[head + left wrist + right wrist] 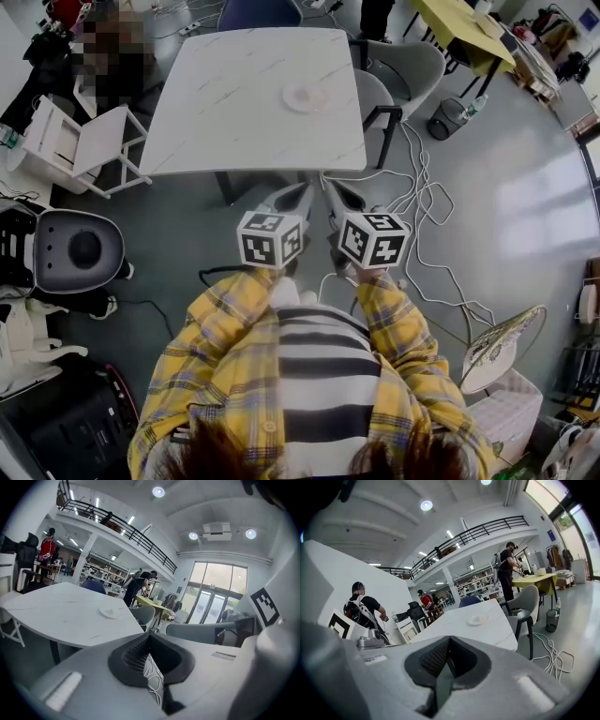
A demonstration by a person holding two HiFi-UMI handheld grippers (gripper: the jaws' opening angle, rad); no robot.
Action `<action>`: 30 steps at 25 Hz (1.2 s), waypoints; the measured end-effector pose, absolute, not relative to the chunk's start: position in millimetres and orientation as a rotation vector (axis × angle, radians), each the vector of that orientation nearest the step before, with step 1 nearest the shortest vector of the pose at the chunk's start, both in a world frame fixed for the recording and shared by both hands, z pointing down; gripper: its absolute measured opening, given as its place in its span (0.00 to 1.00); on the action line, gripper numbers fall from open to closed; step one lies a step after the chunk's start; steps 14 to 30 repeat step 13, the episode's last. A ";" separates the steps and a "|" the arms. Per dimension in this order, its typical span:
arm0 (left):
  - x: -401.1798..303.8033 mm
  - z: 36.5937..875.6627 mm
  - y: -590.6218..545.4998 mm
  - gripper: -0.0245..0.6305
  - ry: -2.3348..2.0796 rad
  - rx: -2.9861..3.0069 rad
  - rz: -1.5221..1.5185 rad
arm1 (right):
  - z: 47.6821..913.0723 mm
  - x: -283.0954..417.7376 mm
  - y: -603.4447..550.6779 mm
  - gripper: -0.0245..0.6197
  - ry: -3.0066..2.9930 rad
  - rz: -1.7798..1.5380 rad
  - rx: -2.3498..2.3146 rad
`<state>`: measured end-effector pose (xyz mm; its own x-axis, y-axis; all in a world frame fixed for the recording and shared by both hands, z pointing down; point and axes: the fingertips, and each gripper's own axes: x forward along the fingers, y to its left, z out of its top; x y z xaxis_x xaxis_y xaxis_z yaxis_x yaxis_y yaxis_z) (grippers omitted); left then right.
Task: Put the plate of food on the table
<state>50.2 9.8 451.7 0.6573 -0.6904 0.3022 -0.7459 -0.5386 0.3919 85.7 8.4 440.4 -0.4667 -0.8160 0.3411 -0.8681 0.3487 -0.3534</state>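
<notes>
Left gripper (pixel 302 192): jaws pressed together, nothing between them, touching nothing.
Right gripper (pixel 333 192): jaws pressed together, empty.
Both side by side, just short of near edge of white table (pixel 225 103).
Plate (pixel 306 97): on table, right of centre toward far side, well apart from both grippers.

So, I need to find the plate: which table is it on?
The white marble-top table in the middle of the head view, with the plate near its right side; not the yellow table at upper right.
</notes>
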 end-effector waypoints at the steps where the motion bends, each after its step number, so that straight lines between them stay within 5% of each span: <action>1: 50.0 449.4 10.7 0.04 -1.118 2.386 0.143 | 437.1 85.9 9.8 0.04 -2.498 0.744 1.568; 30: 56.1 444.3 17.0 0.04 -1.091 2.396 0.121 | 434.6 97.7 22.2 0.04 -2.480 0.754 1.618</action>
